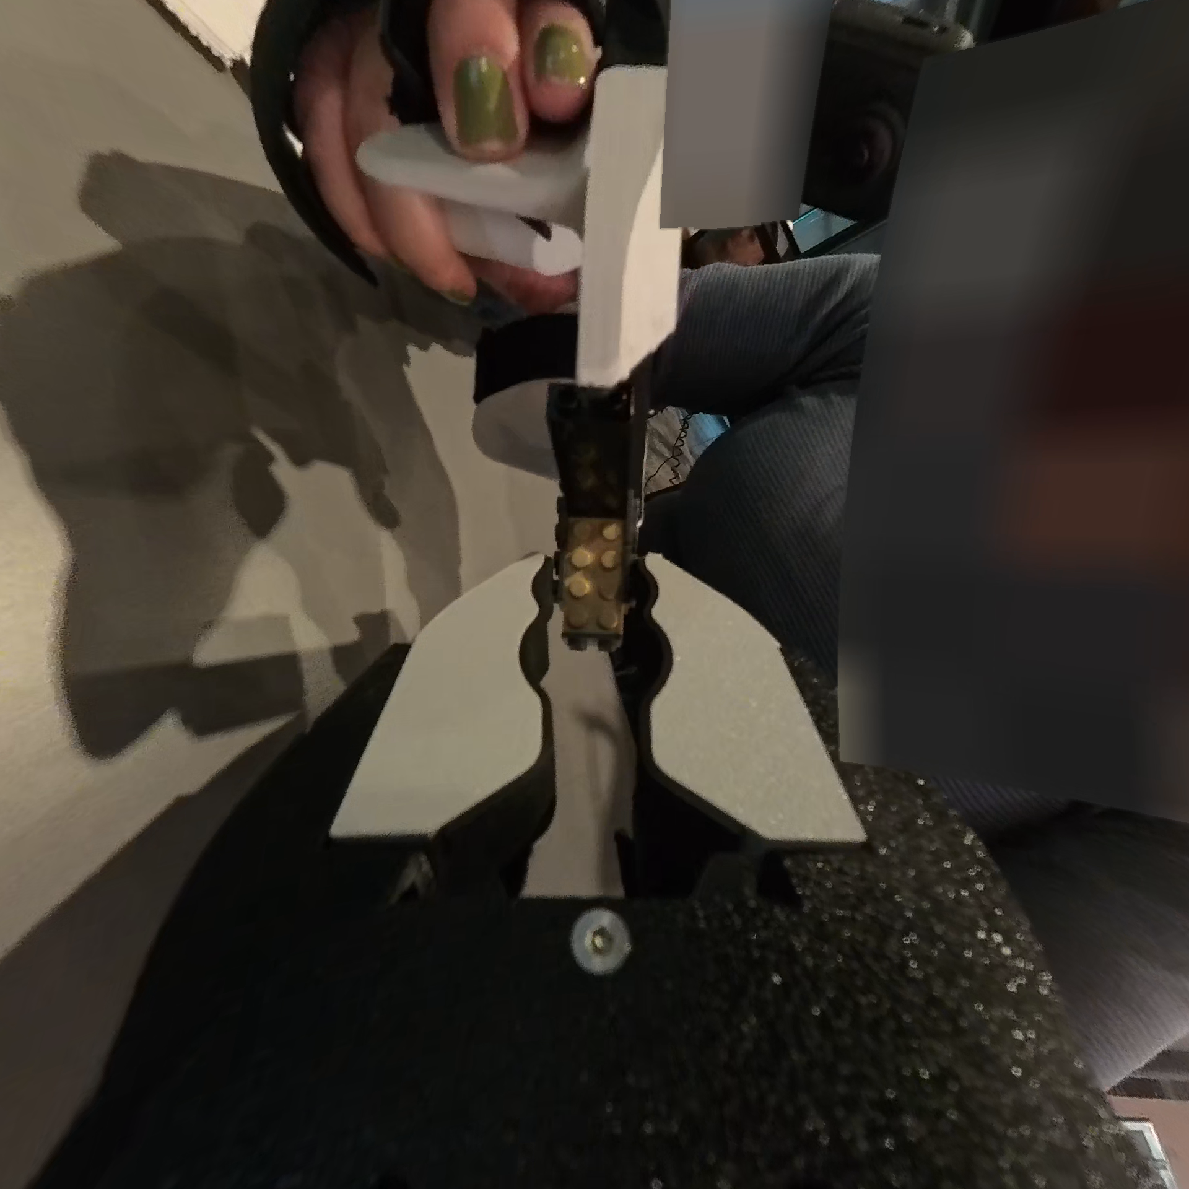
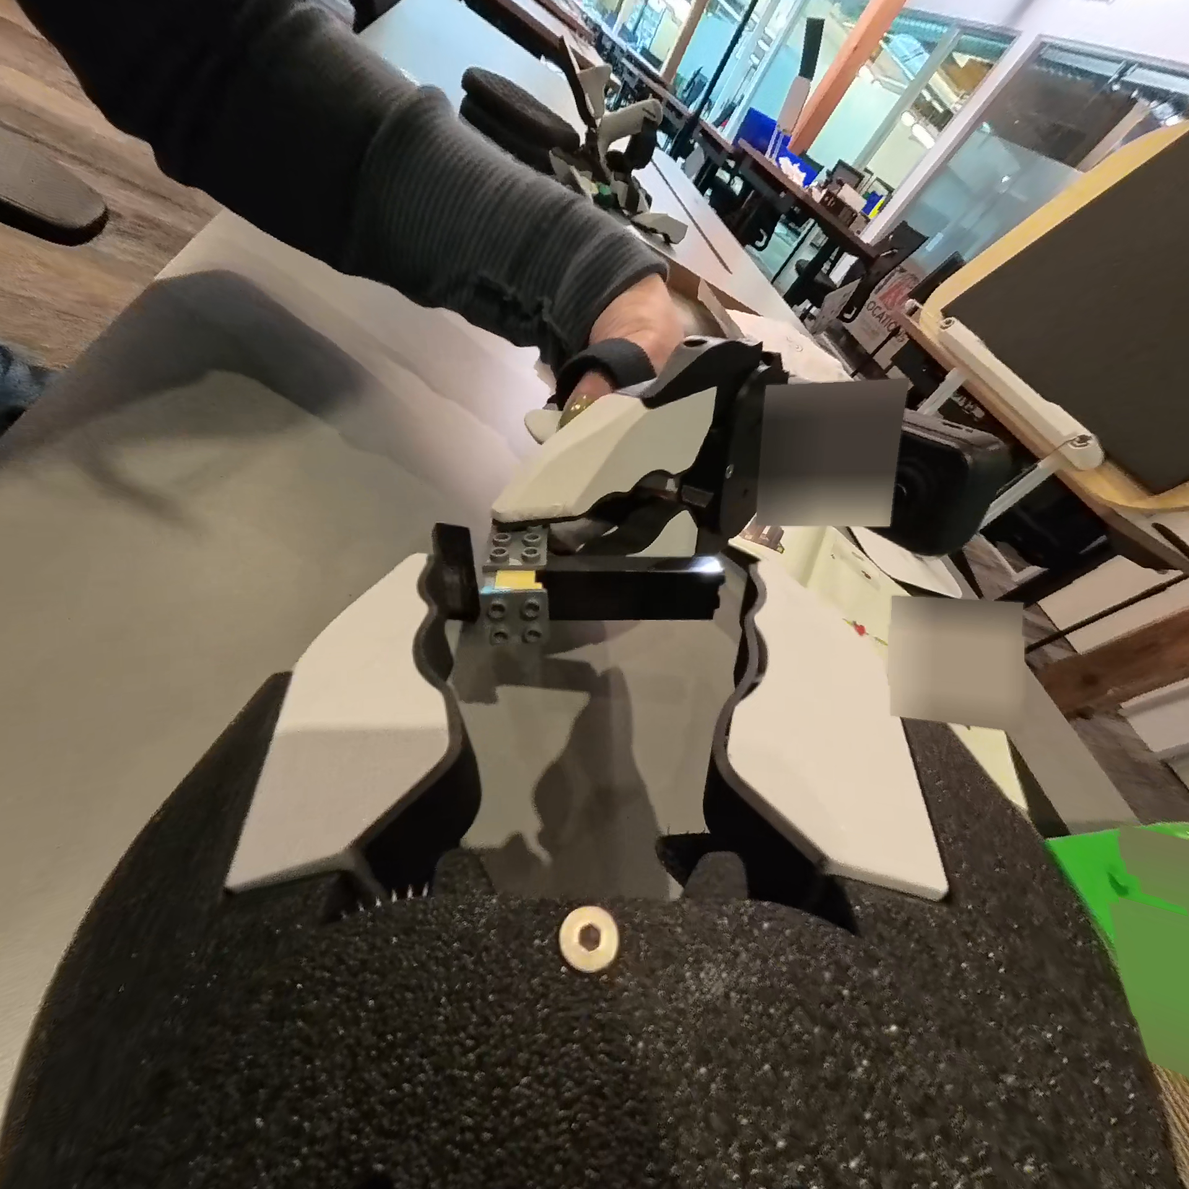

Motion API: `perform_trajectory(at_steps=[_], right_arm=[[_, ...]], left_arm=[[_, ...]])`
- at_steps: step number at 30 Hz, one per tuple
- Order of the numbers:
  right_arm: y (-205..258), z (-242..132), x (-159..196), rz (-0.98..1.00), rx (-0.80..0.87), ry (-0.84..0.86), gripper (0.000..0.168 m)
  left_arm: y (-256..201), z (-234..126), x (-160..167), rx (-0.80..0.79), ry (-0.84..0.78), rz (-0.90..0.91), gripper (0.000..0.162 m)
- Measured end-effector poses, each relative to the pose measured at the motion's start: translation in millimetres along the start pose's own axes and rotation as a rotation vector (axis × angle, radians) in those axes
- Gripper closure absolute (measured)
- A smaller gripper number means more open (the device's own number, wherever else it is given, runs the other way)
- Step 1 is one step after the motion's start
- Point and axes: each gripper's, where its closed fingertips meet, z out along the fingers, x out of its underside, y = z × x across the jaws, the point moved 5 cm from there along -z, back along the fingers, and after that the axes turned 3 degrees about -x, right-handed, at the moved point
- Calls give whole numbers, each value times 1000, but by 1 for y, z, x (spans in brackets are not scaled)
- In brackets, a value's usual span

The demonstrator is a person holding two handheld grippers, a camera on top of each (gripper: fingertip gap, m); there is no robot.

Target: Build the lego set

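A small lego assembly [image 2: 630, 589] is held in the air over the white table [image 2: 193, 579]. It has a long black bar, grey studded bricks [image 2: 518, 617] and a black piece at its left end. In the left wrist view it shows as a tan-lit studded plate [image 1: 592, 579] with a black part [image 1: 589, 450] beyond it. My left gripper [image 1: 592, 582] is shut on its sides. My right gripper [image 2: 585, 592] is shut on it lengthwise, one finger at each end. One right finger [image 1: 624, 289] reaches down to the far end. A left finger [image 2: 592, 450] shows from behind.
A person's hand [image 1: 412, 180] and dark sleeve [image 2: 386, 180] are close above. More grippers [image 2: 617, 148] lie at the table's far end. A wood-framed board [image 2: 1061, 309] stands at right, and a green object [image 2: 1132, 913] is at lower right.
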Motion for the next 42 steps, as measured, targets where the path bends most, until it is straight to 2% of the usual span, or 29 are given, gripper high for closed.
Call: perform_trajectory(at_steps=[4,11,22,25,42], right_arm=[[3,2,0,19,-33,3,77],[2,3,1,3,0,10,93],[-1,3,3,36,7,17,86],[2,3,2,19,-11,13,94],[7,3,3,-65,6,24,95]], left_arm=[[-1,1,1,5,9,-5,138],[-3,3,1,29,17,-5,138],[-4,4,0,29,22,-2,138],[-4,5,0,29,26,-1,138],[-2,7,3,23,43,-9,138]])
